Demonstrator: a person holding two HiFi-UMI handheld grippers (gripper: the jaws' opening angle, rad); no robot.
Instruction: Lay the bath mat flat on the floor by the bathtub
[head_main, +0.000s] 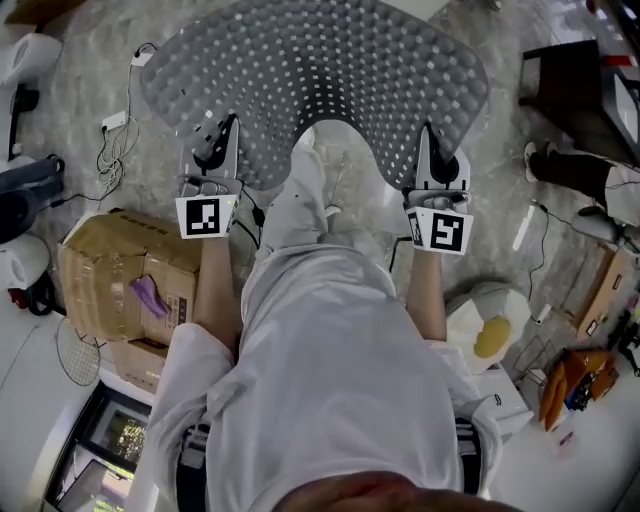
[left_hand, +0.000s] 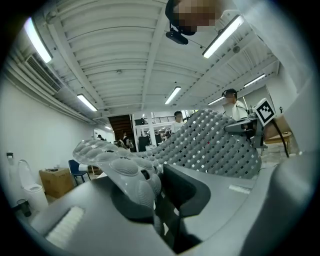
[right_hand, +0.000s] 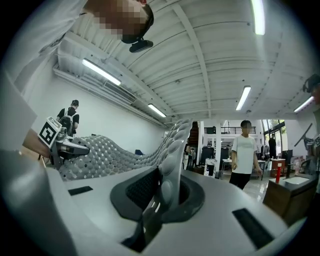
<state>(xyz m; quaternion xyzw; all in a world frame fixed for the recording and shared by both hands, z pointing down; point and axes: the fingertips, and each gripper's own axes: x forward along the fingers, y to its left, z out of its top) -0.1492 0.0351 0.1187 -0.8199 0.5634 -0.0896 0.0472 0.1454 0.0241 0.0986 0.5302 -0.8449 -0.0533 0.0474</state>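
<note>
A grey perforated bath mat (head_main: 320, 70) hangs spread in the air in front of the person, sagging in the middle over a raised knee. My left gripper (head_main: 217, 140) is shut on the mat's near left edge, and my right gripper (head_main: 438, 165) is shut on its near right edge. In the left gripper view the bubbled mat (left_hand: 210, 145) is pinched between the jaws of the left gripper (left_hand: 150, 187) and stretches away to the other gripper. From the right gripper (right_hand: 162, 187) the mat (right_hand: 115, 155) runs off to the left.
A cardboard box (head_main: 125, 275) stands at the left of the floor, with cables (head_main: 115, 140) beyond it. A white toilet (head_main: 490, 325) sits at the right, a dark stool (head_main: 570, 85) at the upper right. A person (right_hand: 245, 155) stands in the room.
</note>
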